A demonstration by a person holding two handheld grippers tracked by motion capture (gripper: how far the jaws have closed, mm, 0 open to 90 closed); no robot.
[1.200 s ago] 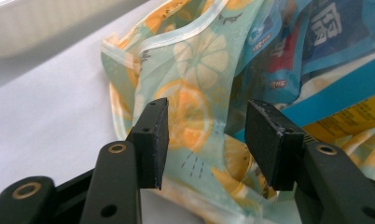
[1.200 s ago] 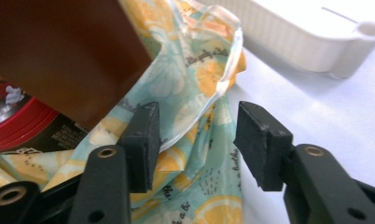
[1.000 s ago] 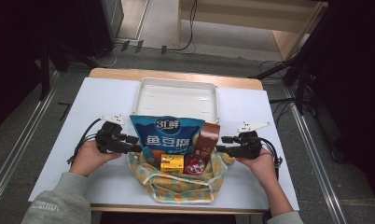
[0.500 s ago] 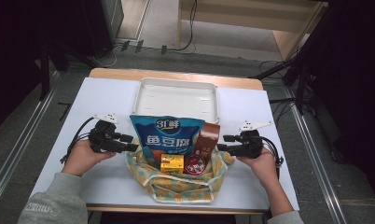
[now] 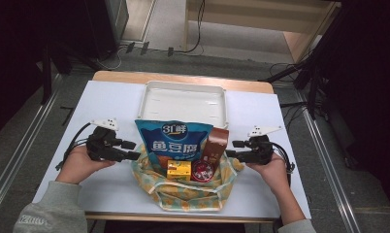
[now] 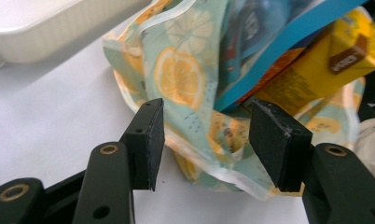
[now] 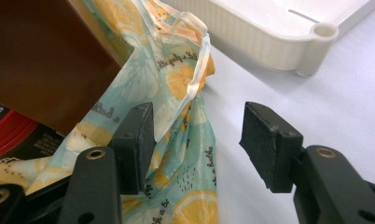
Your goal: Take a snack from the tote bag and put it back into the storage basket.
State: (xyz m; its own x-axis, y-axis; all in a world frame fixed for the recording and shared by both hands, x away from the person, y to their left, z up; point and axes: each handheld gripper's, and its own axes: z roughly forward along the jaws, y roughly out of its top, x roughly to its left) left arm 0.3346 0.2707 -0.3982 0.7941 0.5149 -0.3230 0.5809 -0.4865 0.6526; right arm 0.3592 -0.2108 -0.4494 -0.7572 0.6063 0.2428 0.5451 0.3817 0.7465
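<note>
Standing over the table, I would say the work in hand is opening up the soft lemon-print cloth bag [image 5: 186, 187] so its contents can come out. That bag sits on the white table top [image 5: 110, 97], just on the person's side of the shallow white plastic tray [image 5: 183, 99], and it is stuffed: a tall blue snack pouch [image 5: 176, 143] leans up at its far side, a brown carton [image 5: 215, 145] stands beside that, with a small yellow box [image 5: 178, 170] and a round red-lidded tin [image 5: 203, 171] in front.

The left gripper [image 5: 130, 150] hangs at the bag's left edge with its jaws spread; in the left gripper view a fold of bag cloth [image 6: 209, 144] lies between the pads, but neither pad presses on it. Those jaws have just been opening. The right gripper [image 5: 232, 149] waits at the bag's right edge, jaws likewise apart and just been opening, with the bag's pale hem [image 7: 195, 79] running up past the inner pad and bare table under the outer one.

To do this well, I judge each gripper should take cloth alone, at the hem and not lower down, where the pouch or carton might get pinched too. Both sides ought to draw outward, away from the bag's middle, evenly and low, since a lopsided tug could tip the tall pouch toward the tray.
</note>
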